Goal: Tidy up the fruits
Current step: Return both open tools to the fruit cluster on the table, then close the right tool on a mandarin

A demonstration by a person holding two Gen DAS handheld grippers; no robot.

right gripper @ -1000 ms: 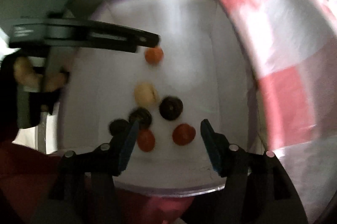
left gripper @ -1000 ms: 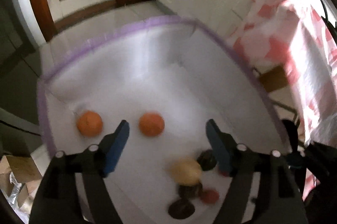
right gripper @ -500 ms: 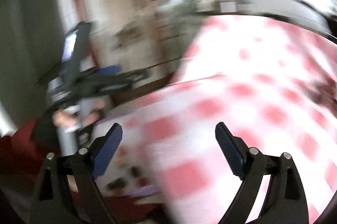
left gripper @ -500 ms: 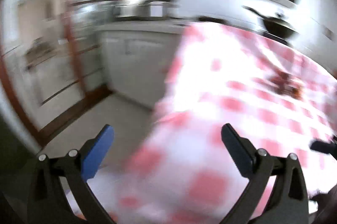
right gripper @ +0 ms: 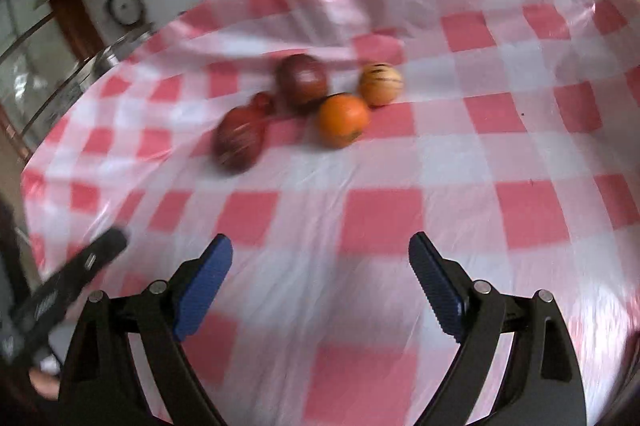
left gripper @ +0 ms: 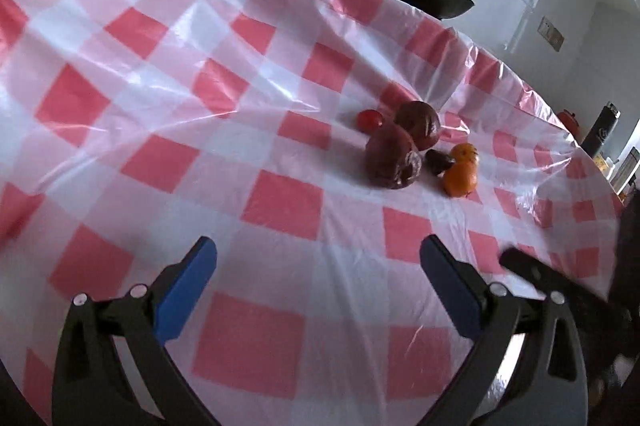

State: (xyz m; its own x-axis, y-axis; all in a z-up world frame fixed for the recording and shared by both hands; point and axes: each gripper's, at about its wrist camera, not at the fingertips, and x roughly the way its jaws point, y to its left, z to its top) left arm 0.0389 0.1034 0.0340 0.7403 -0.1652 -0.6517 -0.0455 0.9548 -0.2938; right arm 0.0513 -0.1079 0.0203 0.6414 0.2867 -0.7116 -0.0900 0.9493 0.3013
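Both claws spread and empty, poised short of the fruit pile on the checked cloth.

Left gripper (left gripper: 318, 278) gaping, nothing between its blue pads; right gripper (right gripper: 320, 274) likewise wide, having just been opening, and bare. Farther out on the tablecloth (left gripper: 160, 106), well apart from either claw: two dark red fruits (left gripper: 394, 158) touching, a small red one (left gripper: 369, 120) at their far left, two oranges (left gripper: 460, 178) to the right. Best to single out an outer fruit, centre it between the pads, then close gently (round things roll). Hard to name the dark scrap (left gripper: 438, 161) between the red fruit and the oranges; right view blurred; no bin or basket in sight.
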